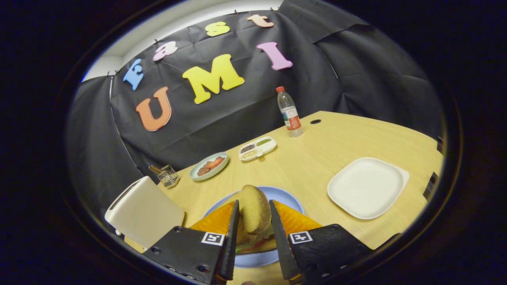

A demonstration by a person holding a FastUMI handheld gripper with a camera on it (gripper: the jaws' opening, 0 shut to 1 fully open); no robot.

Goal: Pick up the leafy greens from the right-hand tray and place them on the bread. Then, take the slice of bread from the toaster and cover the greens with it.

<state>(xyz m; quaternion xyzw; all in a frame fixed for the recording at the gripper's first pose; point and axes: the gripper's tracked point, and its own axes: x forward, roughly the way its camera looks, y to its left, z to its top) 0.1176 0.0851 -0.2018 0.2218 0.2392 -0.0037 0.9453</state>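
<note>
Between the fingers of the gripper [254, 215], which press on it from both sides, is a golden-tan slice of bread [253, 211] over a light blue plate [282, 198], with green and a touch of red just below it. To the left is a cream-white toaster [143, 211], to the right a plain white tray [366, 187], all on a pale yellow wood-grain table [317, 158]. Farther off are a pale teal dish [208, 166] of red-brown pieces, a white divided tray [257, 148] with dark, green and pale fillings, and a clear bottle [289, 112] with a red cap and red-and-white label.

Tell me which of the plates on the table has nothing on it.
The white square plate, beyond the fingers beside the blue plate. The small round plate holds food; the gripper holds bread over the blue one.
</note>
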